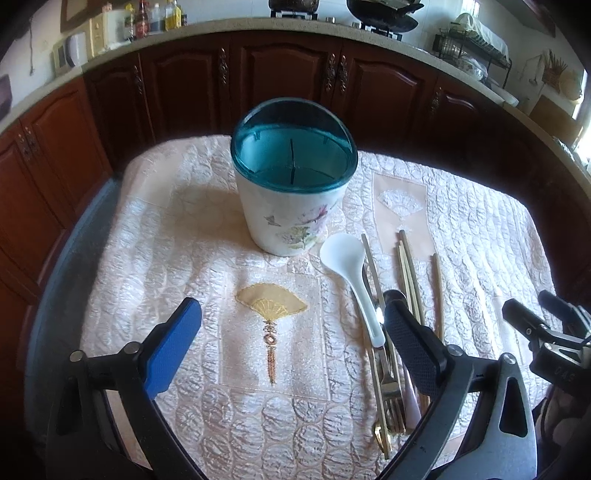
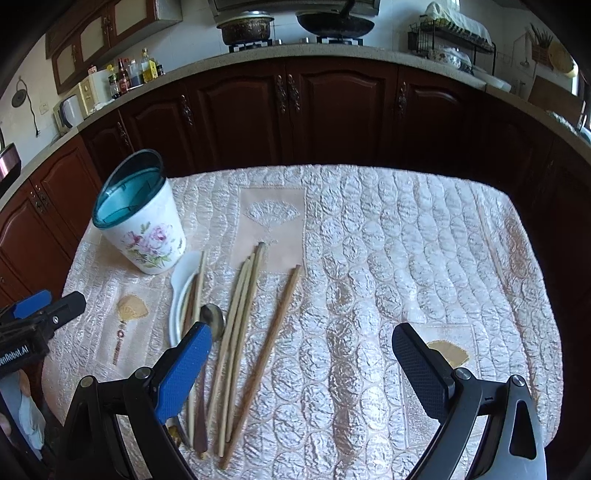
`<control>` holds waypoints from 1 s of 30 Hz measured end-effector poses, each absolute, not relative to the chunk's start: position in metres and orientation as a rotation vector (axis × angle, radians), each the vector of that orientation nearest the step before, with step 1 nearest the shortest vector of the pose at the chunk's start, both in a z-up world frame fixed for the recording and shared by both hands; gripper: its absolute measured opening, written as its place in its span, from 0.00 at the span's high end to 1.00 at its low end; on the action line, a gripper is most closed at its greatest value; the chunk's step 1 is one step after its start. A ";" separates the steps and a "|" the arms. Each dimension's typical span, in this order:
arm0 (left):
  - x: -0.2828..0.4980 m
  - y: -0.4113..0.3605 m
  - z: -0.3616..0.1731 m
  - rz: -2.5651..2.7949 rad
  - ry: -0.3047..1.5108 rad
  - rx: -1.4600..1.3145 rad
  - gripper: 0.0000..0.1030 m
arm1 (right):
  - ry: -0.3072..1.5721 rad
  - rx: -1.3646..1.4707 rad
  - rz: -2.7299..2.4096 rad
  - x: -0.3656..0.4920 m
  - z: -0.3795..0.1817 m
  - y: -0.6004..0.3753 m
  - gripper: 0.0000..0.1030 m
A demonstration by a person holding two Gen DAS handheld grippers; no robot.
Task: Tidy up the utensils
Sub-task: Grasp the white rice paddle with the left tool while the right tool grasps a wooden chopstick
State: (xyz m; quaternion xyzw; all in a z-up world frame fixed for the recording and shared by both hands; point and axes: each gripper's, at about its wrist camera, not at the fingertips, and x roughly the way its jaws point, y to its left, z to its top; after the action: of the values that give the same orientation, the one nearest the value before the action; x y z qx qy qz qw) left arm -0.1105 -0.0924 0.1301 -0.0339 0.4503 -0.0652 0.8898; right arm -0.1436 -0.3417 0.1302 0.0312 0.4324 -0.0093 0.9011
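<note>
A white flowered utensil holder (image 1: pixel 291 214) with a teal rim stands upright on the quilted cloth (image 1: pixel 184 229), its divided inside empty. To its right lie a white ladle spoon (image 1: pixel 351 273), a fork (image 1: pixel 391 398) and pale chopsticks (image 1: pixel 408 273). My left gripper (image 1: pixel 291 306) hangs open above the fan embroidery with nothing between its fingers; its black finger (image 1: pixel 410 343) overlaps the utensil pile. In the right wrist view the holder (image 2: pixel 142 218) is at the left. Loose chopsticks (image 2: pixel 240 314), a brown chopstick (image 2: pixel 273 339) and a metal spoon (image 2: pixel 213 317) lie below my open right gripper (image 2: pixel 301 332).
Dark wooden cabinets (image 2: pixel 295 110) under a counter ring the far side of the table. The stove carries a pot (image 2: pixel 245 27) and a wok (image 2: pixel 334 20). Bottles (image 2: pixel 129 74) stand at the left, a dish rack (image 2: pixel 450 40) at the right. The other gripper (image 2: pixel 48 310) sits close by.
</note>
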 end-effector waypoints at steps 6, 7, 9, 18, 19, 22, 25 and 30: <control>-0.088 -0.096 0.110 -0.164 0.999 -0.114 0.26 | 0.924 0.106 0.052 -0.130 0.112 -0.348 0.20; -0.084 -0.098 0.106 -0.181 1.010 -0.129 0.28 | 0.927 0.107 0.057 -0.126 0.109 -0.348 0.21; -0.076 -0.103 0.100 -0.219 1.033 -0.160 0.30 | 0.935 0.118 0.075 -0.120 0.104 -0.349 0.23; -0.043 -0.125 0.060 -0.265 1.141 -0.219 0.47 | 0.983 0.182 0.148 -0.087 0.081 -0.355 0.41; -0.041 -0.127 0.058 -0.270 1.144 -0.221 0.47 | 0.989 0.195 0.152 -0.083 0.079 -0.357 0.41; -0.039 -0.134 0.054 -0.282 1.143 -0.221 0.47 | 1.000 0.202 0.159 -0.073 0.073 -0.358 0.43; -0.035 -0.141 0.050 -0.286 1.148 -0.211 0.48 | 1.005 0.210 0.174 -0.065 0.067 -0.357 0.50; -0.028 -0.146 0.043 -0.306 1.178 -0.233 0.73 | 1.032 0.241 0.183 -0.047 0.053 -0.356 0.58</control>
State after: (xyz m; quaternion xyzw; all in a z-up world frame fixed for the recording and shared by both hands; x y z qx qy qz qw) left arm -0.0276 -0.1457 0.0428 -0.1093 0.5522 -0.1435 0.8140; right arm -0.0473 -0.3560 0.0532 0.1148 0.4913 0.0872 0.8590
